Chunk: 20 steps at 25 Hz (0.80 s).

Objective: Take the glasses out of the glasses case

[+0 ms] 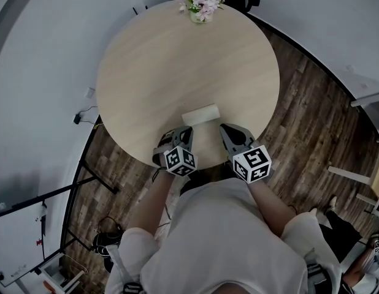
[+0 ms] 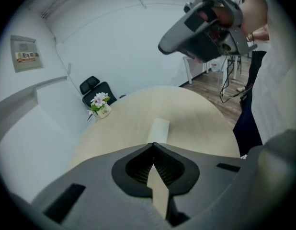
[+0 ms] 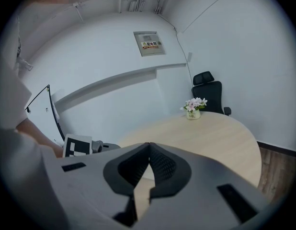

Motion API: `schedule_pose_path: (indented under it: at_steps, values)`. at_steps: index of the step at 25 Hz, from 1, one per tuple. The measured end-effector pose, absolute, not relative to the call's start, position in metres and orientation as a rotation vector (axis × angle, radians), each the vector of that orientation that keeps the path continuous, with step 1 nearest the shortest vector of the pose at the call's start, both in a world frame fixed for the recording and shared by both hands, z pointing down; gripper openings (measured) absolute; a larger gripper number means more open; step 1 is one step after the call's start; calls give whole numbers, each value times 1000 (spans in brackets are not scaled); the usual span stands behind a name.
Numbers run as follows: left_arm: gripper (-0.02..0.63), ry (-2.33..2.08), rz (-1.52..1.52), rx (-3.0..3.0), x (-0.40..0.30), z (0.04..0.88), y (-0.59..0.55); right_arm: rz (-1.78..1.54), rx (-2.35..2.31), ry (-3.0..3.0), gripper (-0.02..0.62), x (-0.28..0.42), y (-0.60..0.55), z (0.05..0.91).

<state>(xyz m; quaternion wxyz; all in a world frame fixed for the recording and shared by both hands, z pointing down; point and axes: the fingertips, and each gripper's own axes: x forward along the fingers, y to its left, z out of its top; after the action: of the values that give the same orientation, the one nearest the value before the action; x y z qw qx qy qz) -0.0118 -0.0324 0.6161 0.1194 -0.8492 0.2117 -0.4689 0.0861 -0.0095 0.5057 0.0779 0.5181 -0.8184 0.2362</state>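
The pale glasses case (image 1: 200, 114) lies closed on the round wooden table (image 1: 146, 60), near the edge on the person's side. The left gripper (image 1: 186, 131) and the right gripper (image 1: 226, 128) are just in front of the case, one toward each end, and neither grips it. Both have their jaws pressed together with nothing between them. A small pot of pink flowers (image 1: 203, 8) stands at the far edge

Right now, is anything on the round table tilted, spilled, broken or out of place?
Nothing stands out. The cream rectangular glasses case lies flat and looks closed near the front edge of the round light wooden table; the small pot of pink flowers stands upright at the far edge.
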Motion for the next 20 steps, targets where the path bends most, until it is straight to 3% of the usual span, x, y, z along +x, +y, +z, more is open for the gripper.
schedule_pose_path:
  at_steps: [20]
  values:
    - [6,358,-1733,-2095,-20,705,-45,789,1524,-2459,12,91,-11,518]
